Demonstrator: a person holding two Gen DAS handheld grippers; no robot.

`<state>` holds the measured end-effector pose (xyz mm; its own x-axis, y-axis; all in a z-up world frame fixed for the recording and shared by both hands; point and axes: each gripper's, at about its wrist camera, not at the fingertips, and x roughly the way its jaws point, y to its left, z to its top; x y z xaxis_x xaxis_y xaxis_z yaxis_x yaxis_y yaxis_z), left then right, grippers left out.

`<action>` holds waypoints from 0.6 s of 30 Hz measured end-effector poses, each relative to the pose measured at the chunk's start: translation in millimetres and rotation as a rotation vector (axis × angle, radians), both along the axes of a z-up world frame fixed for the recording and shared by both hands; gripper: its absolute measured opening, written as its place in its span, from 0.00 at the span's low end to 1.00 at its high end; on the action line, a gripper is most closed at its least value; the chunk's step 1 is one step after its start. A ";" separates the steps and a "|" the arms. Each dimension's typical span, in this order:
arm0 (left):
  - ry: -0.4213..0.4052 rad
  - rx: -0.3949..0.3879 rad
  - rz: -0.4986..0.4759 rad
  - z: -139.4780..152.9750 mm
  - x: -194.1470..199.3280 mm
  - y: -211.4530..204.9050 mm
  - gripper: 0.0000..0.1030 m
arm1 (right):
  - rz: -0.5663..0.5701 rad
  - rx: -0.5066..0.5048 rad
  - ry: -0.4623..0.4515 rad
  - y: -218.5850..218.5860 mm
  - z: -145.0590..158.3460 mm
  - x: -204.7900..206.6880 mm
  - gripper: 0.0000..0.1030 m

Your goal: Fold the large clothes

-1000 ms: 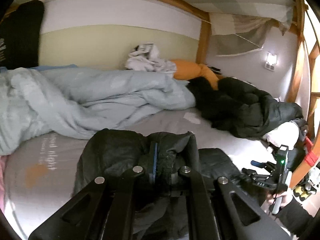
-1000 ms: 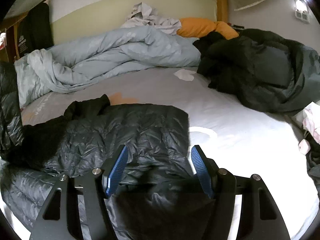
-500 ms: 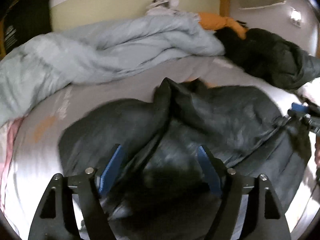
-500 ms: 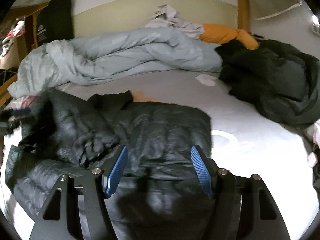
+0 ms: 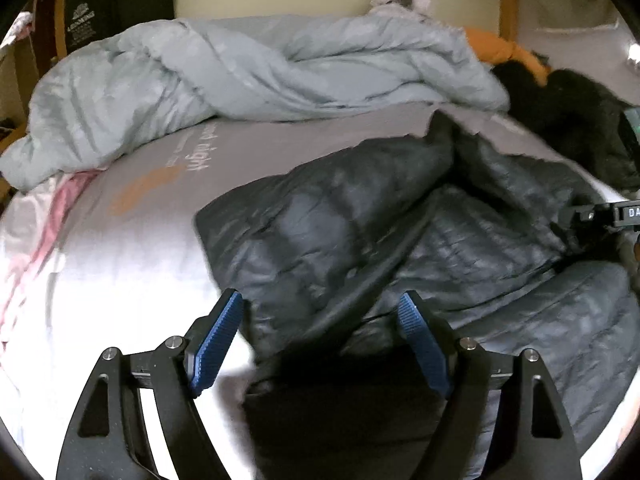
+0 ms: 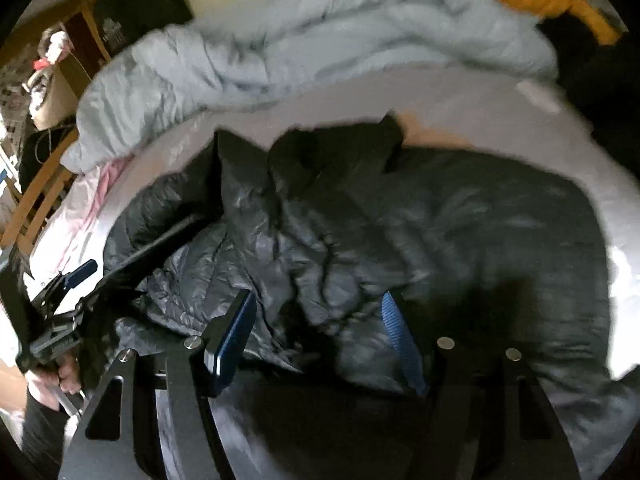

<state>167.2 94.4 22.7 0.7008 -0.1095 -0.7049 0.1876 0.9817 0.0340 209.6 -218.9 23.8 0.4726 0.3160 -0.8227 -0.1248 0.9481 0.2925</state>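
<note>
The bed [image 5: 132, 248], under a pale grey sheet with an orange patch at left centre, carries a dark quilted jacket [image 5: 400, 240] across the lower right, a crumpled light-blue duvet [image 5: 248, 68] along the top, and dark clothing [image 5: 580, 120] beside an orange item [image 5: 500, 50] at upper right.

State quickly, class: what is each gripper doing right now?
Left gripper: open, holding nothing, over the jacket.
Right gripper: open, holding nothing, over the jacket.
</note>
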 end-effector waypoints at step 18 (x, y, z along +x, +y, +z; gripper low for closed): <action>-0.050 -0.026 0.136 13.6 -7.4 27.0 0.45 | -0.186 -0.379 -0.180 -66.2 44.9 -48.7 0.12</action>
<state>159.8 121.4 36.3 0.7449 -0.0286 -0.6666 0.0514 0.9986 0.0146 160.9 -285.1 68.7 0.6392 -0.0950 -0.7632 0.0408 0.9951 -0.0897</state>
